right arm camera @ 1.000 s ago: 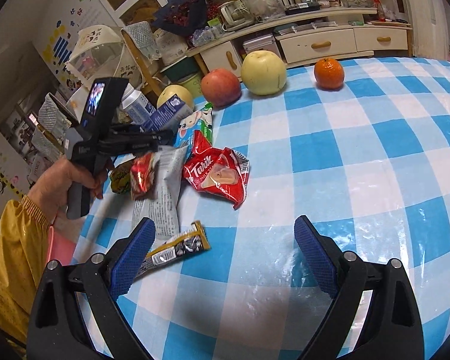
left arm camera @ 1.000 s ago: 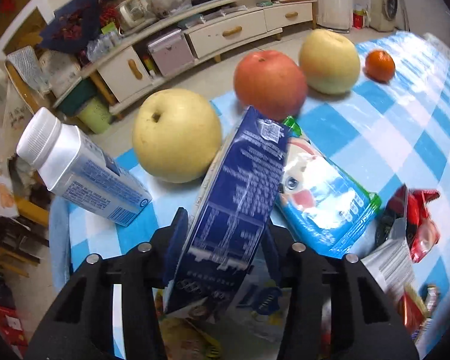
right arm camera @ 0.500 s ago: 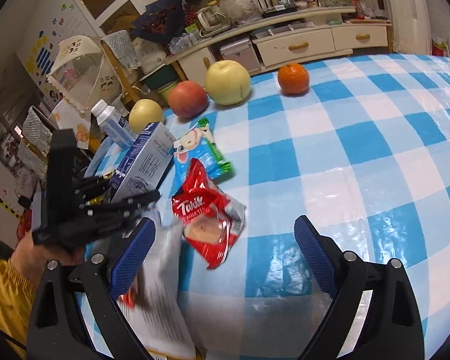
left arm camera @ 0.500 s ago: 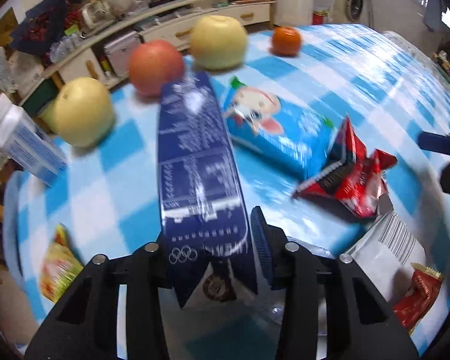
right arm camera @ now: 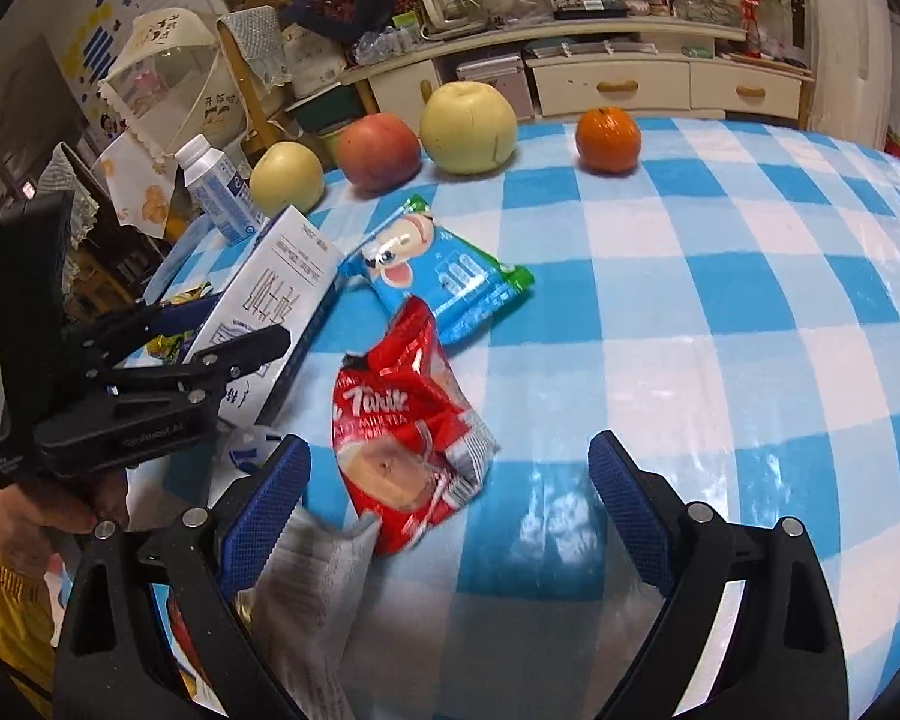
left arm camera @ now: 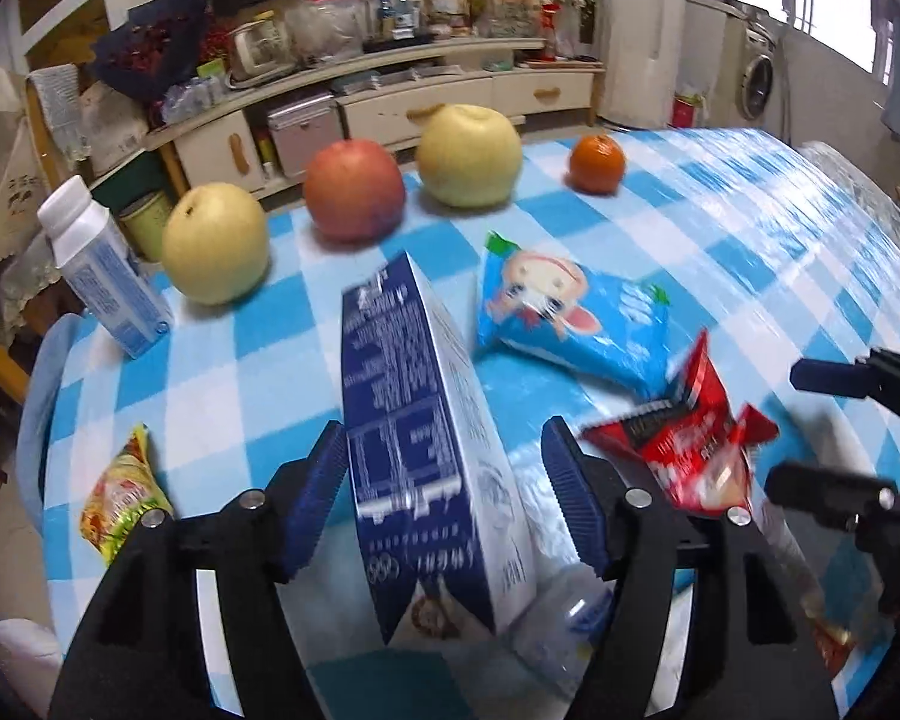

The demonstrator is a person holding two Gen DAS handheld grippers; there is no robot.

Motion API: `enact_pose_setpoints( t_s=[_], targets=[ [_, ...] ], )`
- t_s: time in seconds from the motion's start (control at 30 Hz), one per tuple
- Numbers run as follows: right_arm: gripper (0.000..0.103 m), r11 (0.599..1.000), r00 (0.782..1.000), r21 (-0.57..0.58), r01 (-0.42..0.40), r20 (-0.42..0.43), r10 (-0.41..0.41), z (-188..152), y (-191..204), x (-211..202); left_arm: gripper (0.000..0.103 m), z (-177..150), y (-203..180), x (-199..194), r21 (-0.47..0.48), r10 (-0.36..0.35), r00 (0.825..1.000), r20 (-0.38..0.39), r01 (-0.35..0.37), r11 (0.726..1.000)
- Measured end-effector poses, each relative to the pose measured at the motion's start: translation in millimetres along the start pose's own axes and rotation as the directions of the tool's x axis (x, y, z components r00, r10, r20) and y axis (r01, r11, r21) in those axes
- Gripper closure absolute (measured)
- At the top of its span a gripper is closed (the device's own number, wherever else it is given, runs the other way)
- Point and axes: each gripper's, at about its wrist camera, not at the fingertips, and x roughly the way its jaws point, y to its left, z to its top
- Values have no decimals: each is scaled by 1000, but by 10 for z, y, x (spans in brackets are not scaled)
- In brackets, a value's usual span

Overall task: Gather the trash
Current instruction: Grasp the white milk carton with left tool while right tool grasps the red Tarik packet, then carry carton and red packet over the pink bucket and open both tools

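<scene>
A blue and white milk carton (left arm camera: 414,432) stands tilted between the jaws of my left gripper (left arm camera: 444,450). The jaws are opening; the right pad (left arm camera: 570,510) is clear of the carton, so the grip is open. From the right wrist view the carton (right arm camera: 276,294) leans over a small clear bottle (left arm camera: 570,618) lying under it. My right gripper (right arm camera: 450,450) hangs open over the table. A red Tarik wrapper (right arm camera: 402,420) lies just beyond its fingertips, and a grey wrapper (right arm camera: 312,576) lies by its left finger.
A blue cartoon snack bag (right arm camera: 444,276) lies past the red wrapper. Two pears, an apple (left arm camera: 354,189) and an orange (left arm camera: 597,163) line the far edge. A white bottle (left arm camera: 105,264) stands at the left, with a yellow-green packet (left arm camera: 123,492) near the left table edge.
The left gripper carried the carton from beside the fruit towards the wrappers, and its jaws have now come apart from it. The right gripper has barely shifted.
</scene>
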Motion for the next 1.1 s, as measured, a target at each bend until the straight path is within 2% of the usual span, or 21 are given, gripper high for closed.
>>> enact_pose_setpoints(
  t_s=[0.2, 0.33, 0.43, 0.53, 0.6, 0.83, 1.1],
  targets=[
    [10, 999, 999, -36, -29, -36, 28, 71, 86, 243, 38, 56, 122, 195, -103, 40, 997, -64, -46, 994],
    [10, 993, 999, -113, 29, -40, -33, 64, 204, 373, 38, 26, 221, 191, -184, 22, 998, -52, -31, 982],
    [25, 984, 997, -165, 65, -33, -71, 50, 279, 435, 39, -1, 230, 172, -206, 23, 998, -51, -33, 978],
    [35, 972, 995, -216, 91, -23, -99, 26, 344, 465, 39, -48, 244, 155, -240, 16, 999, -45, -26, 970],
    [36, 967, 994, -235, 103, -16, -110, 28, 367, 463, 39, -87, 263, 131, -269, 10, 999, -41, -21, 963],
    [40, 966, 993, -235, 112, 5, -114, 24, 332, 410, 39, -218, 320, -23, -330, -4, 1000, -19, -2, 944],
    [41, 974, 992, -190, 123, 61, -114, 53, 260, 231, 39, -454, 423, -437, -398, 1, 999, 45, 17, 917]
  ],
)
